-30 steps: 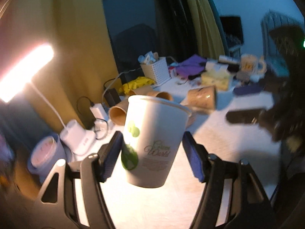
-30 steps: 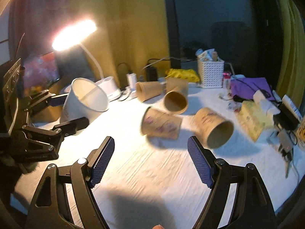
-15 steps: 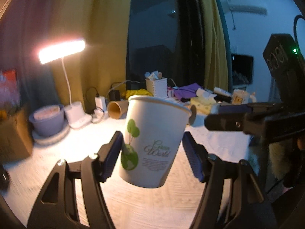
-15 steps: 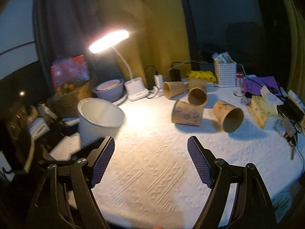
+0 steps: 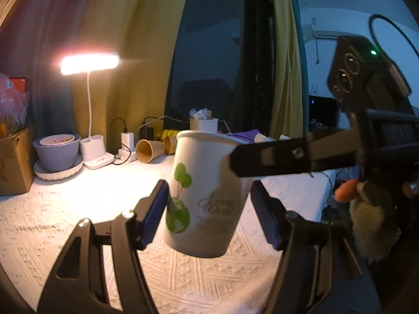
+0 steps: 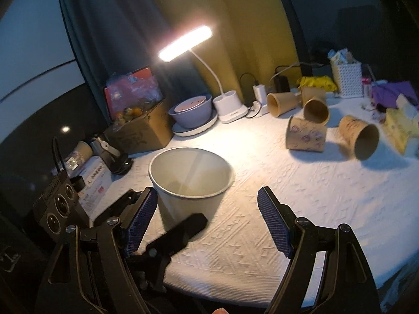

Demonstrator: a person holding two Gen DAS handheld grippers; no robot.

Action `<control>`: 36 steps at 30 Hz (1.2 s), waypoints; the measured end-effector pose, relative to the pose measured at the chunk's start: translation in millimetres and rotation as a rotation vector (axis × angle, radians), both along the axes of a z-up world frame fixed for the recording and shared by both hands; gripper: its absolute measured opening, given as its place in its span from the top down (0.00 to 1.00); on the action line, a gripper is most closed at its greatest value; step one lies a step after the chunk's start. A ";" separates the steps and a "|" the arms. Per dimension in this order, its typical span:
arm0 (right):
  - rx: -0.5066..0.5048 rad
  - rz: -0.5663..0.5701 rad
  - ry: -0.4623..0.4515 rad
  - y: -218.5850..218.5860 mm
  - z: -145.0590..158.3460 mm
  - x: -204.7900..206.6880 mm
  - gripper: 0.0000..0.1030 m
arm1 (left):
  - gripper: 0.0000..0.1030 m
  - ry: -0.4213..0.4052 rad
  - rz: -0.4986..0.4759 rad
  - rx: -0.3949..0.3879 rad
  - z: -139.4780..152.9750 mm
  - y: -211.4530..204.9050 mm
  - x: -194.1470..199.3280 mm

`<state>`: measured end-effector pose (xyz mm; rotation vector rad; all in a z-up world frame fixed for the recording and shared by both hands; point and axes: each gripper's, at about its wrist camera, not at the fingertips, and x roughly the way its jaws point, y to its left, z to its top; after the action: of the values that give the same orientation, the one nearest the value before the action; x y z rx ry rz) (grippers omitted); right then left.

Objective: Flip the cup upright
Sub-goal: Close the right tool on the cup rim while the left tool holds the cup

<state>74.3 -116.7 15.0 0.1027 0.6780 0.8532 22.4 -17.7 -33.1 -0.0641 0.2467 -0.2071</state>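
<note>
A white paper cup (image 5: 207, 196) with a green tree print stands mouth-up between the blue pads of my left gripper (image 5: 209, 209), which is shut on it just above the white cloth. The same cup (image 6: 191, 183) shows in the right wrist view, open mouth up, near the table's front left. My right gripper (image 6: 207, 219) is open and empty, above and to the right of the cup. Its finger (image 5: 288, 159) crosses the left wrist view beside the cup's rim.
Several brown paper cups (image 6: 306, 137) lie on their sides at the back right. A lit desk lamp (image 6: 230, 110), a purple bowl on a plate (image 6: 191, 112), a cardboard box (image 6: 141, 128), a white basket (image 6: 345, 78) and a tissue pack (image 6: 400, 128) ring the table.
The left gripper has swung the cup left and lowered it toward the cloth, staying upright. The right gripper has moved in over the cup.
</note>
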 end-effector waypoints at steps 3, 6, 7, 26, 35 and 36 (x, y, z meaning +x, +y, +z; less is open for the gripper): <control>0.018 0.022 0.027 3.2 -2.5 3.2 0.19 | 0.36 -0.014 -0.015 -0.005 0.1 -1.5 -2.5; 0.024 0.033 0.053 5.0 -5.4 7.2 0.18 | 0.36 -0.017 -0.029 -0.006 0.6 -2.6 -2.8; 0.027 0.036 0.059 4.7 -5.8 8.1 0.18 | 0.36 -0.018 -0.033 -0.009 0.6 -2.0 -2.6; 0.010 0.082 0.070 16.4 -8.8 11.3 0.33 | 0.36 -0.027 -0.084 0.011 -0.1 -6.8 -4.5; -0.020 0.060 0.042 22.5 -9.5 15.7 0.34 | 0.33 0.019 -0.106 0.039 -6.7 -10.0 -4.3; -0.023 0.060 0.037 23.7 -9.2 15.9 0.34 | 0.26 0.022 -0.108 0.041 -7.8 -9.7 -5.2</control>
<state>90.2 -93.0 5.8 0.0776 0.7287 0.9030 17.2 -27.5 -41.0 -0.0124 0.2763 -0.3087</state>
